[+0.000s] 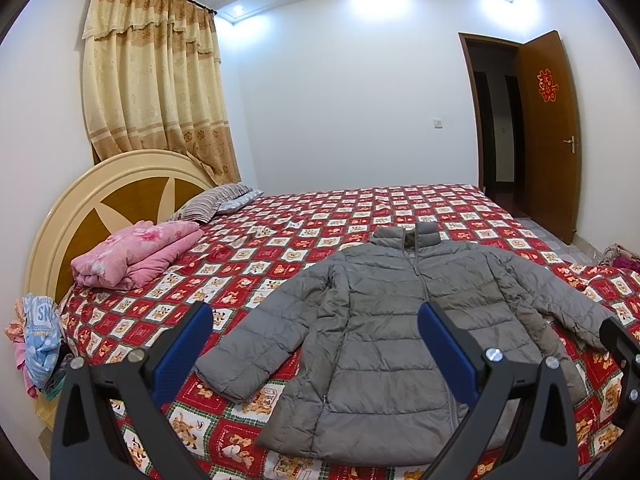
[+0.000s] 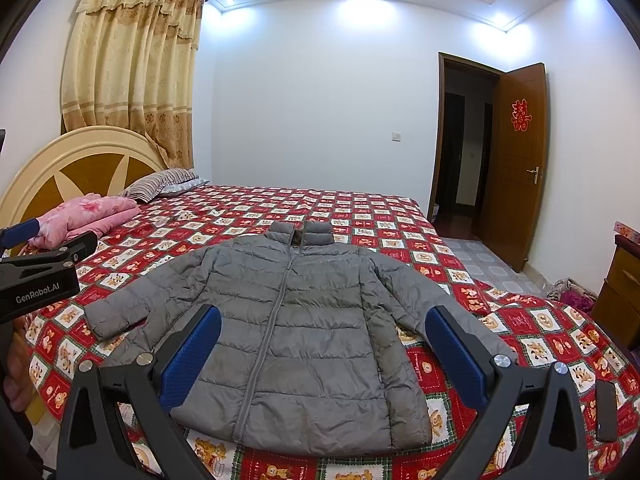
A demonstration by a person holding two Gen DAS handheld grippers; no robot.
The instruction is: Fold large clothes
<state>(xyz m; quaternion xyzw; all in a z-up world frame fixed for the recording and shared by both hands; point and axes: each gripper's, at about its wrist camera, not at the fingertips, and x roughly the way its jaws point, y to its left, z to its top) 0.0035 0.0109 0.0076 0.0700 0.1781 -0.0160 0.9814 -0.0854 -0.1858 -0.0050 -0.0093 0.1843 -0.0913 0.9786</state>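
A grey puffer jacket [image 1: 380,320] lies flat and face up on the bed, zipped, collar away from me, both sleeves spread out. It also shows in the right wrist view [image 2: 304,328]. My left gripper [image 1: 316,344] is open and empty, held above the jacket's near hem and left sleeve. My right gripper [image 2: 324,348] is open and empty, above the jacket's lower half. The left gripper's body [image 2: 40,276] shows at the left edge of the right wrist view.
The bed has a red patterned quilt [image 1: 280,248]. A folded pink blanket [image 1: 132,256] and a striped pillow [image 1: 208,204] lie by the headboard [image 1: 120,184]. Clothes hang at the bed's left corner [image 1: 36,340]. An open door [image 2: 516,160] and a wooden cabinet [image 2: 620,280] are at right.
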